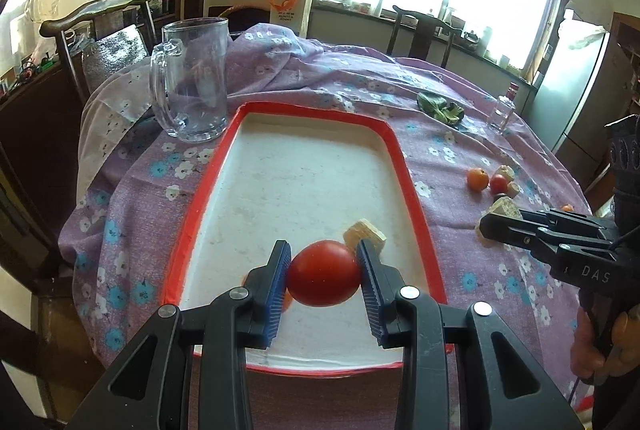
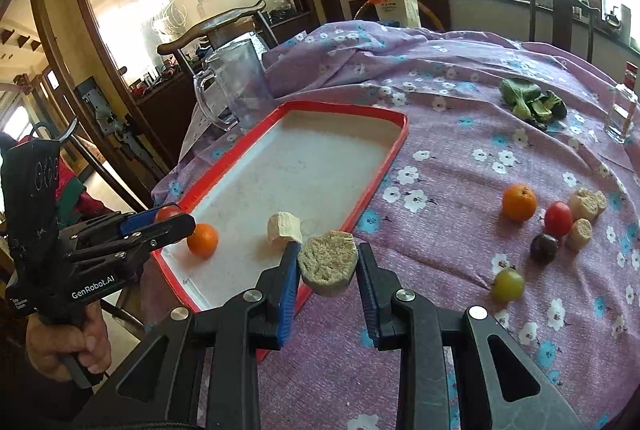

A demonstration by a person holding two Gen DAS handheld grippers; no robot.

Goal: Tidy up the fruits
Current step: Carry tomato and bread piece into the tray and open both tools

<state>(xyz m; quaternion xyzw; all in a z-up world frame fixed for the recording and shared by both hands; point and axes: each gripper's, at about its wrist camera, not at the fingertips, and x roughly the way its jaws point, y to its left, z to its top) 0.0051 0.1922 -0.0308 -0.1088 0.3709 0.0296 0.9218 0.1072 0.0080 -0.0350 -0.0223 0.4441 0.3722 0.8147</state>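
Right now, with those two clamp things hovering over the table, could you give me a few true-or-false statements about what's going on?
1. The left gripper holds a red tomato. True.
2. The right gripper is empty. False: it grips a pale spongy chunk.
3. An orange already lies in the red-rimmed tray. True.
4. The glass mug stands inside the tray. False: it stands on the cloth beside the tray's far corner.
5. The leafy greens lie in the tray. False: they lie on the flowered tablecloth, away from it.
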